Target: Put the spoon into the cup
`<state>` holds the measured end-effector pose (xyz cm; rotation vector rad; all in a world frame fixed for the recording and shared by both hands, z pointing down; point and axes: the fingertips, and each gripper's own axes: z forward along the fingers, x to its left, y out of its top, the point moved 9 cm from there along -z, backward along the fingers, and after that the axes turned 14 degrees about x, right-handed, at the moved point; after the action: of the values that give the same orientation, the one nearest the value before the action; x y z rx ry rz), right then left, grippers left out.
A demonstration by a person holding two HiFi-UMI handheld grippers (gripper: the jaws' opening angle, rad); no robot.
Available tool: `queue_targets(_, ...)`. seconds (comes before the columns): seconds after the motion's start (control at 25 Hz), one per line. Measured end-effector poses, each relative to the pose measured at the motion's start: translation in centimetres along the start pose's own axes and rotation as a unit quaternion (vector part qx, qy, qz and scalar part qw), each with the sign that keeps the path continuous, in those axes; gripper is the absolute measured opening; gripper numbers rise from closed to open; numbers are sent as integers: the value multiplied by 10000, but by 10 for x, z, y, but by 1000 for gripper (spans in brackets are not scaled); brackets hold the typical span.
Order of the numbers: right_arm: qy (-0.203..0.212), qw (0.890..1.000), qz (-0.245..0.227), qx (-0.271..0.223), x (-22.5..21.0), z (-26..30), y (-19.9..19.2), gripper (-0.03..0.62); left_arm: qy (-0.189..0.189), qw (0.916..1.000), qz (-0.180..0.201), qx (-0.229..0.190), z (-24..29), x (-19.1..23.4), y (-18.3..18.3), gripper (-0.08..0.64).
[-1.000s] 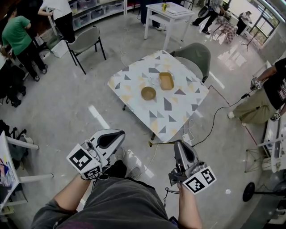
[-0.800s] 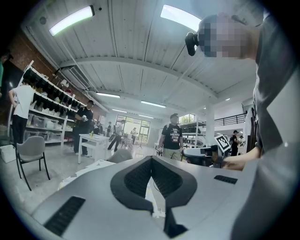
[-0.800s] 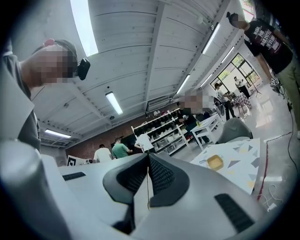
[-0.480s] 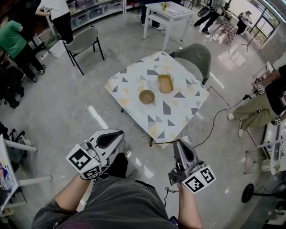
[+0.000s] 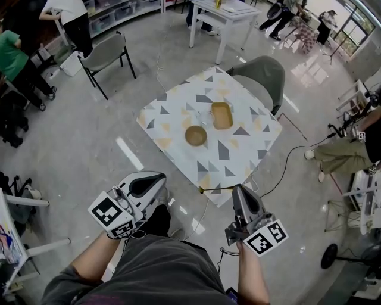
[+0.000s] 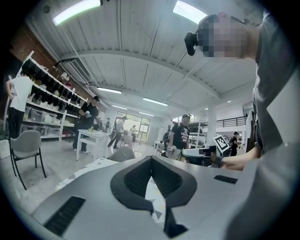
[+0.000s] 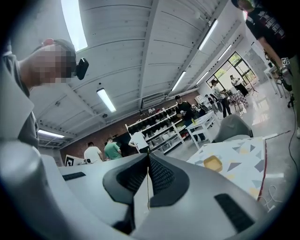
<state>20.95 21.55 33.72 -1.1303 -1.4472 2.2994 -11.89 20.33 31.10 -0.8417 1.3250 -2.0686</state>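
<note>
L claw (image 5: pixel 161 177) & R claw (image 5: pixel 239 190) sit low in head view, side by side but apart, both pointing level, w/ the person's legs under them. The patterned table (image 5: pixel 172 113) lies ahead of both. R claw's tip shows near its near corner; L claw is further off, over bare floor (image 5: pixel 89 137).

Spoon: can't be made out in any view, too small at this range. It's in neither claw. Cup: same, can't pick it out for sure among the stuff on the table.

L claw: clenched, tips meeting, nothing btwn them. A sliver of table pattern shows through the gap lower down in the left gripper view.
R claw: clenched, only a hairline seam btwn the pads, empty.

Counts:
- claws: 2
- patterned table: 1
- vessels on it: 2, i.e. 1 round brown bowl (image 5: pixel 196 136) & 1 rect. yellow dish (image 5: pixel 222 115)
- chairs: 2, i.e. 1 grey-green chair (image 5: pixel 262 74) at the table's far side & 1 side chair (image 5: pixel 107 53) well apart at upper left
- white table (image 5: pixel 223 12): 1, at top edge
- cable (image 5: pixel 292 156): 1, on the floor right of the table

Containers: bowl & dish both sit mid-table, near each other but not touching, dish beyond the bowl & to its right. Can't tell what's in either. The right gripper view shows the dish only.
</note>
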Motion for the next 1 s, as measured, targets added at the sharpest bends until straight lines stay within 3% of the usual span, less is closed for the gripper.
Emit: queue_targets(1.0,-351,9986,345,204,-71,160,55,22,-430,9983,-164,363,93,176,36,17)
